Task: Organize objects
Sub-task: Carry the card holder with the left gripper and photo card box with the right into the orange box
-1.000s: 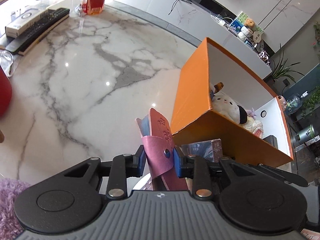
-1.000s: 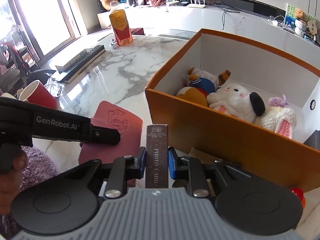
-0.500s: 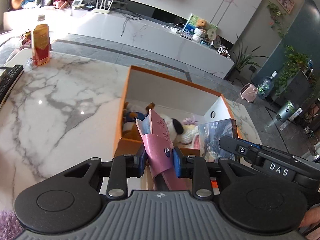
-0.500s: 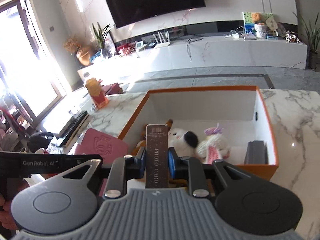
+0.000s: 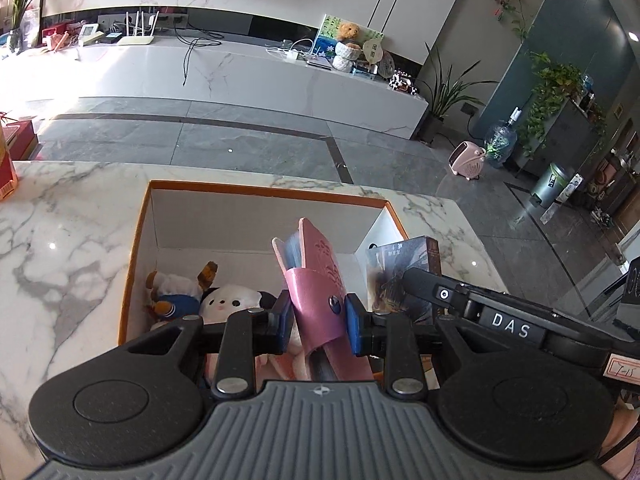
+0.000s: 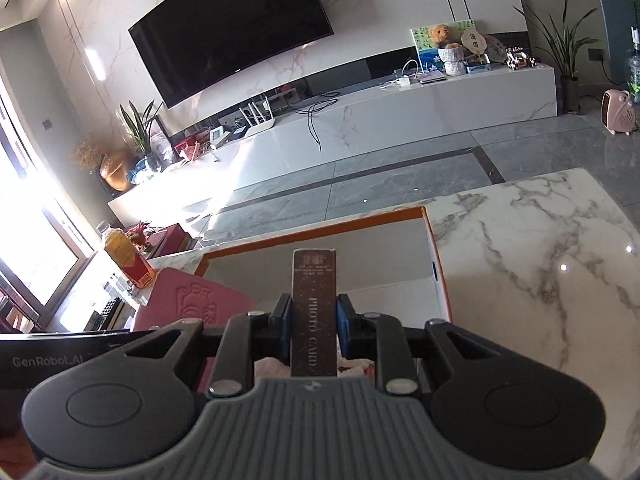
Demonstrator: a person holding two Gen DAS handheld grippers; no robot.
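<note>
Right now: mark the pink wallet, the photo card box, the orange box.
pink wallet (image 5: 316, 292), left wrist view, strap near snap.
photo card box (image 6: 313, 312), right wrist view, lettered spine.
orange box (image 5: 132, 256), left wrist view, left rim.

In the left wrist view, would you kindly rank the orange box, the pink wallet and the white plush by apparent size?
1. Orange box.
2. Pink wallet, though nearness to the camera enlarges it.
3. White plush, partly hidden.

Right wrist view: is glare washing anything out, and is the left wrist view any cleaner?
Right wrist view: sunlight from the window blows out the left edge around the orange bottle; the photo card box stays readable. Left wrist view: evenly lit, pink wallet sharp, only small highlights on the marble table; fisheye bends both.
</note>
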